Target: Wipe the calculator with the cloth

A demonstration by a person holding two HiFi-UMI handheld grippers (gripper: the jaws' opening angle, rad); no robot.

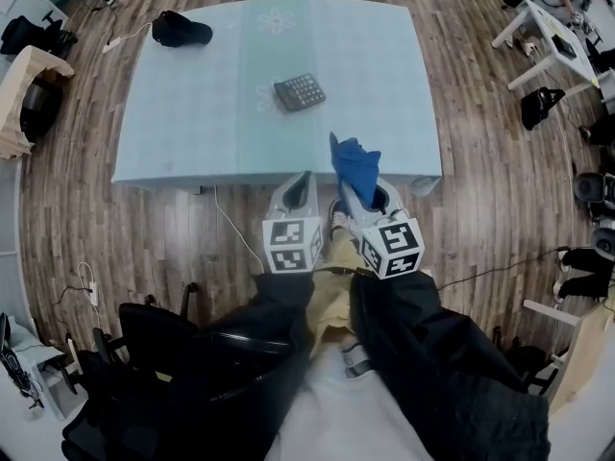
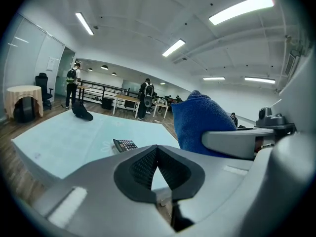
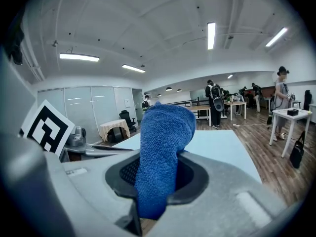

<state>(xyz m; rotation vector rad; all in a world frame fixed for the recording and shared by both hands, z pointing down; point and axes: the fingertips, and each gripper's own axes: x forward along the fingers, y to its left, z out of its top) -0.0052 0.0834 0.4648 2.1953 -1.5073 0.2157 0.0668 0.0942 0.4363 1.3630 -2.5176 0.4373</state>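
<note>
While pinching the cloth (image 1: 354,164) upright in the right gripper (image 1: 367,193), holds the left gripper (image 1: 302,179) beside it, jaws together and empty, at the near edge of the table (image 1: 192,113), with the calculator (image 1: 299,91) mid-table, well apart.

Black sleeves (image 1: 423,325), tan trousers (image 1: 332,305); grey left hand-held gripper (image 1: 304,179), right hand-held gripper (image 1: 363,198), black-and-white marker cubes (image 1: 292,245).

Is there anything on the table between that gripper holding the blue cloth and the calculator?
Nothing visible. The right gripper holds the cloth at the near edge of the table, with only bare surface up to the calculator. The black cap sits far off to the left.
</note>
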